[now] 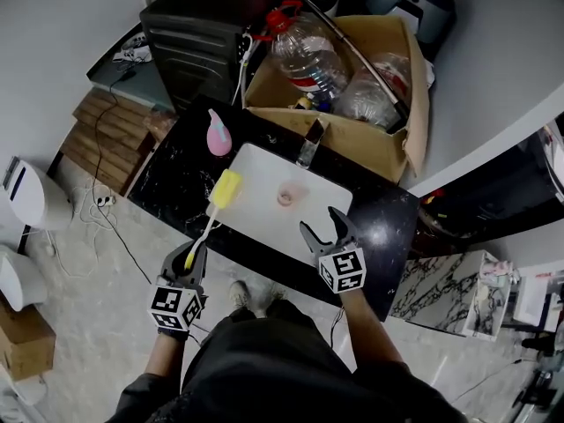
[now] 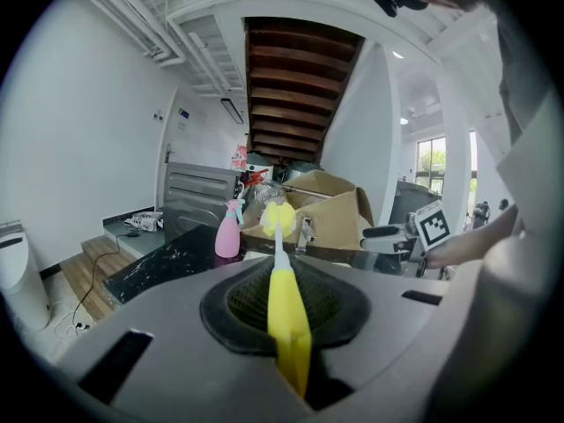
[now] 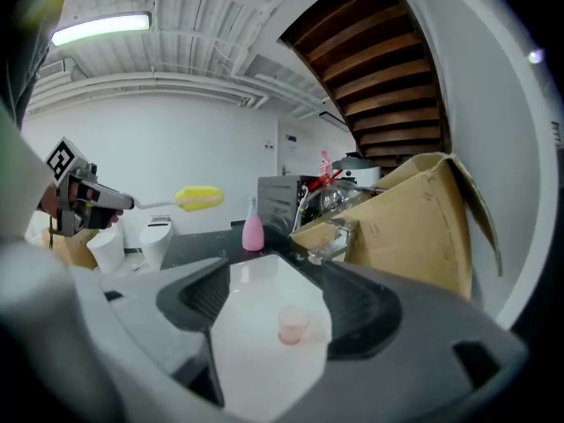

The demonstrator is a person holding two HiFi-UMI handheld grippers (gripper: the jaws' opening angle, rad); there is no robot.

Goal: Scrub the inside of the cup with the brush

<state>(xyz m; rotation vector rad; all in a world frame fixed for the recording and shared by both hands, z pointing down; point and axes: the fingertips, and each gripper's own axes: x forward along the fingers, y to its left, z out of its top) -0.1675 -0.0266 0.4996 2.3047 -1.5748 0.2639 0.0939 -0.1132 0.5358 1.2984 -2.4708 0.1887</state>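
Head view: brush (image 1: 225, 190) in left tool (image 1: 196, 252), right tool (image 1: 320, 220) agape near cup (image 1: 285, 196).

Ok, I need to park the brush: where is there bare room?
Free: the white sink's floor around the pink cup, and black counter left of the sink, in front of the spray bottle. Crowded: the back, with faucet and cardboard box of bottles.

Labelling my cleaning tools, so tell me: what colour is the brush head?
Yellow. The brush head shows best in the head view.
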